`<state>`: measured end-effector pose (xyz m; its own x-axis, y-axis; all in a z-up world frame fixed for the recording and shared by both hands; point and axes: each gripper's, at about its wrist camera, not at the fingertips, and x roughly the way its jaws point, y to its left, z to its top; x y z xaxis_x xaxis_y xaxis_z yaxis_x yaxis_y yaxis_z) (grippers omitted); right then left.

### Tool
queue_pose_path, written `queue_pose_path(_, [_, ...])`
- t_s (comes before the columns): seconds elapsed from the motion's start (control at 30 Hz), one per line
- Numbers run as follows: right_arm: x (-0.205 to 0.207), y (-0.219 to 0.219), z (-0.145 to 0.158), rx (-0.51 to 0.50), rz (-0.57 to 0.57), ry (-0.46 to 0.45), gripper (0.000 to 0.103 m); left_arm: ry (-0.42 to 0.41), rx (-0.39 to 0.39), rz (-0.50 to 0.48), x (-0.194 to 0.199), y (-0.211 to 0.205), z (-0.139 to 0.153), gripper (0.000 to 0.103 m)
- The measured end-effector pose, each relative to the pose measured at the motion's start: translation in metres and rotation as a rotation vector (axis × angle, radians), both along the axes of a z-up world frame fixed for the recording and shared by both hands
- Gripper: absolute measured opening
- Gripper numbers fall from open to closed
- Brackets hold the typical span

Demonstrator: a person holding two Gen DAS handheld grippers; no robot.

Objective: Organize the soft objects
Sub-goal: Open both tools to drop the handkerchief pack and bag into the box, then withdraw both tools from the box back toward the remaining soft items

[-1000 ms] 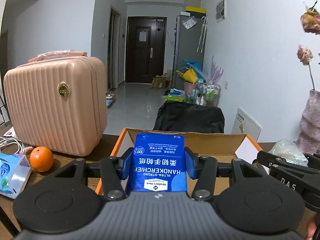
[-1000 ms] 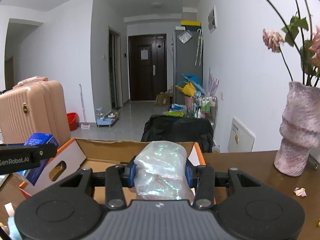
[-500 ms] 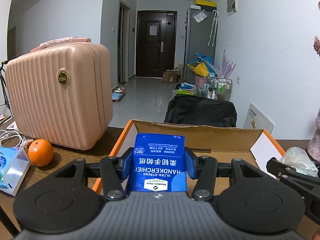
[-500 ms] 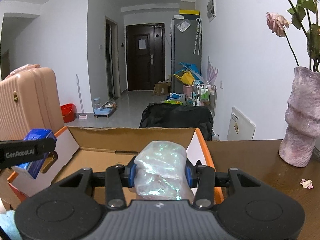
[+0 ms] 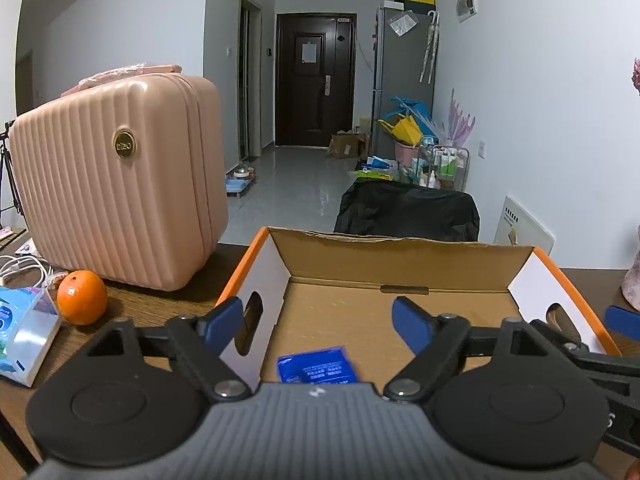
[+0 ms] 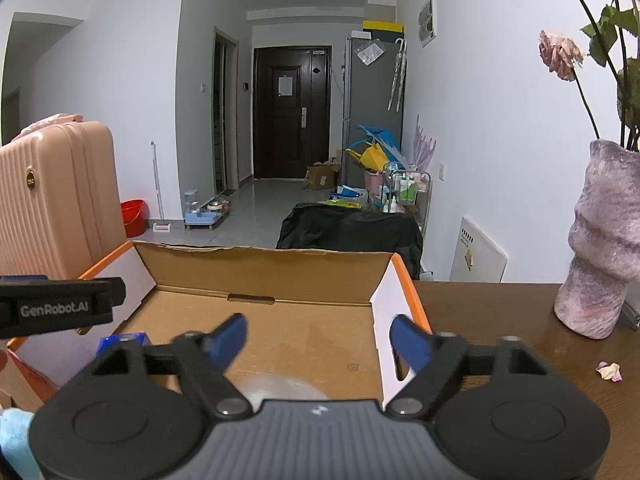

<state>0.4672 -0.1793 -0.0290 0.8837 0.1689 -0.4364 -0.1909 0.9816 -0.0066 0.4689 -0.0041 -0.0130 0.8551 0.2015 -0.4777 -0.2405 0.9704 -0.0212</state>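
An open cardboard box with orange edges stands on the brown table in front of both grippers. My left gripper hangs over its near left part with its jaws opening and nothing between them. Below it, a blue handkerchief pack lies flat on the box floor. My right gripper is over the box's right part, its jaws opening too and holding nothing. A clear shiny plastic pack shows blurred on the floor beneath it. The blue pack is also seen at the left.
A pink ribbed suitcase stands left of the box, with an orange, a tissue pack and white cables near it. A mottled purple vase with dried roses stands at the right, petals on the table.
Both grippers opened wide. The left one let go of the blue handkerchief pack, the right one let go of the clear plastic pack, and both packs dropped into the box.
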Motion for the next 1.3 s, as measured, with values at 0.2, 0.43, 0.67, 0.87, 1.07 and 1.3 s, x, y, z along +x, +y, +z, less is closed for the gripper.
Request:
queue_pose_path(0.2, [-0.001, -0.002, 0.001, 0.002, -0.02, -0.003, 0.103, -0.005, 0.007, 0.02, -0.003, 0.001, 0.002, 0.101])
queue_pose_path(0.43, [0.0, -0.005, 0.001, 0.013, -0.035, 0.015, 0.103, -0.007, 0.001, 0.021, -0.007, 0.002, 0.004, 0.103])
queue_pose_path(0.67, [-0.004, -0.006, 0.004, 0.016, -0.041, 0.004, 0.103, -0.019, -0.011, 0.011, -0.016, 0.0, 0.011, 0.103])
queue_pose_path(0.87, [-0.012, -0.008, 0.009, 0.016, -0.042, -0.012, 0.103, -0.024, -0.008, 0.002, -0.03, -0.001, 0.017, 0.103])
queue_pose_path(1.07, [-0.025, -0.01, 0.016, 0.007, -0.033, -0.031, 0.103, -0.044, 0.003, -0.025, -0.051, -0.001, 0.025, 0.103])
queue_pose_path(1.3, [-0.049, -0.016, 0.022, -0.006, -0.021, -0.055, 0.103, -0.073, 0.018, -0.047, -0.081, 0.0, 0.033, 0.103])
